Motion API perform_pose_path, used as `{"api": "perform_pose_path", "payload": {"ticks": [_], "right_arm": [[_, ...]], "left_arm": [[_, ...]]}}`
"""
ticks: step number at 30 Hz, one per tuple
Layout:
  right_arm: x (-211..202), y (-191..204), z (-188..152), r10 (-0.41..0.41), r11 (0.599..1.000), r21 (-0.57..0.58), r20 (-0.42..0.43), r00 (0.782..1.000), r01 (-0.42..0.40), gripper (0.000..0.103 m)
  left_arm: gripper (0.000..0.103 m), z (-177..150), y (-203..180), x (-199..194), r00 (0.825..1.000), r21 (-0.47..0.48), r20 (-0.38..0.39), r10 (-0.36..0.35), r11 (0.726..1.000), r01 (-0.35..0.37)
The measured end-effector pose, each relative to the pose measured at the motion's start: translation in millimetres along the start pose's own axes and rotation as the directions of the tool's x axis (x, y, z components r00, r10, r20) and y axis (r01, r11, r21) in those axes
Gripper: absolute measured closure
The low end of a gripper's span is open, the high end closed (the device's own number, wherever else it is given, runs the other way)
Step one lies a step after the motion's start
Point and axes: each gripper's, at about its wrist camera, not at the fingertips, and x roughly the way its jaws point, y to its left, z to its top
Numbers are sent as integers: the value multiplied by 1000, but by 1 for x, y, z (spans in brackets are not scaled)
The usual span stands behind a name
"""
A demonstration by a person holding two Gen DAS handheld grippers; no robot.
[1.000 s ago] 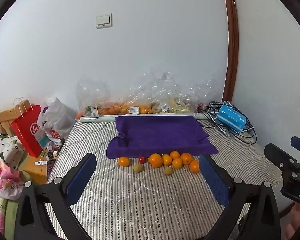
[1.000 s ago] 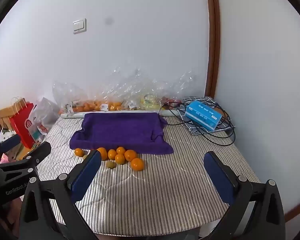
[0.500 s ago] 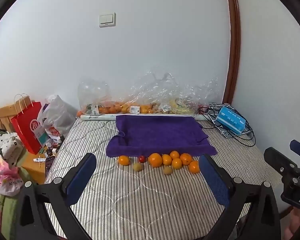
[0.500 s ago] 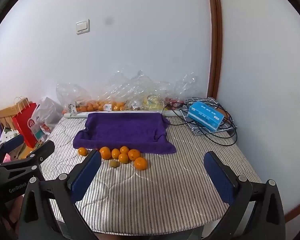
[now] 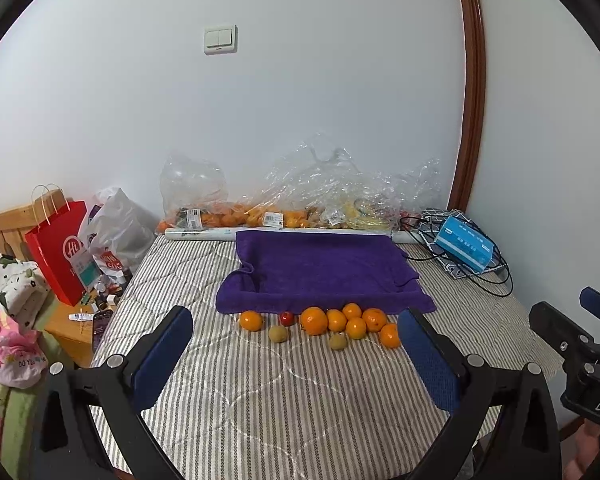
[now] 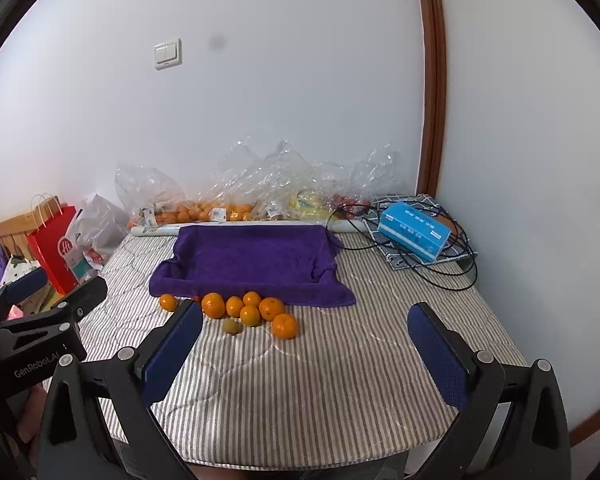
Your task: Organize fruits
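Several oranges [image 5: 314, 320] lie in a loose cluster on the striped mattress [image 5: 284, 396], just in front of a purple towel [image 5: 320, 270]. A small red fruit [image 5: 287, 318] and two brownish-green fruits [image 5: 278, 333] lie among them. The oranges [image 6: 250, 315] and the towel [image 6: 252, 260] also show in the right wrist view. My left gripper [image 5: 296, 348] is open and empty, held above the mattress short of the fruit. My right gripper [image 6: 306, 340] is open and empty, to the right of the cluster.
Clear plastic bags of fruit [image 5: 300, 208] line the wall behind the towel. A blue box [image 5: 466, 242] on black cables sits at the back right. A red paper bag [image 5: 58, 248] and clutter stand left of the mattress.
Both views have shifted slightly, with the fruit and towel sitting a little higher and closer in frame. Both grippers stay open and empty.
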Motion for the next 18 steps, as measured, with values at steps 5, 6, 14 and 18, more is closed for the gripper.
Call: {"api": "perform_pose_path", "payload": {"ticks": [5, 6, 14, 18], "right_arm": [[-1, 0, 1, 8, 1000, 7, 2, 1000, -8, 1], [-1, 0, 1, 8, 1000, 5, 2, 1000, -8, 1], [2, 3, -1, 11, 1000, -2, -1, 1000, -11, 1], [3, 6, 0, 16, 1000, -6, 0, 1000, -16, 1]], "left_arm": [[0, 1, -2, -2, 1000, 2, 10, 3, 1000, -3], [0, 0, -1, -3, 1000, 1, 10, 2, 1000, -2], [0, -1, 1, -2, 1000, -2, 2, 11, 1000, -11], [0, 0, 4, -3, 1000, -8, 5, 12, 1000, -12]]}}
